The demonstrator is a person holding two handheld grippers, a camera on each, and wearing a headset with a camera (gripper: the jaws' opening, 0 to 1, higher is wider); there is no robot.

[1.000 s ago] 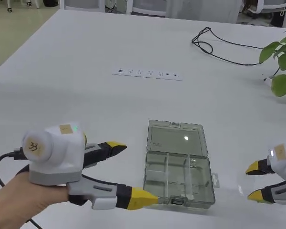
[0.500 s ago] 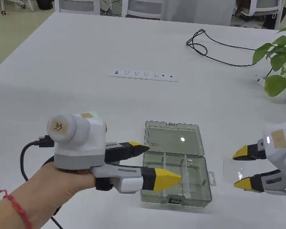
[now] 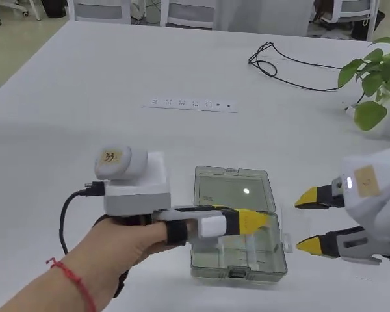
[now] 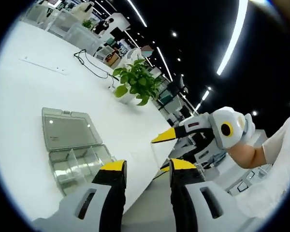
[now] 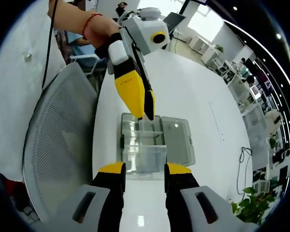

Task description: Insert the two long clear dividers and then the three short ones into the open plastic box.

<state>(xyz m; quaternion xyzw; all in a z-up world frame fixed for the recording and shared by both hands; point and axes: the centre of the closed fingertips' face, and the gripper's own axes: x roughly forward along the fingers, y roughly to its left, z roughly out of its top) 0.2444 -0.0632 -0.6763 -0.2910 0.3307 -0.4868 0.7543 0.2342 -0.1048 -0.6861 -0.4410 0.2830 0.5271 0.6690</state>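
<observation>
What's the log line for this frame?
left gripper: open, above box | right gripper: open, right of box, loose divider ahead | box: open

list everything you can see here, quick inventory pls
table: one, white, under everything
plastic box: one, clear grey, lid open, near the table's front edge
dividers in the box: clear, standing in the base, count unclear
loose divider: one, clear, beside the box, ahead of the right gripper
power strip: one, white, mid-table
cable: one, black, looped at the far right
plant: one, green, right edge
chairs: at least two, pale, beyond the far edge
left gripper: white and grey, yellow tips, open, over the box
right gripper: same colours, open, right of the box
hand: one, holding the left gripper, red cord at the wrist
</observation>
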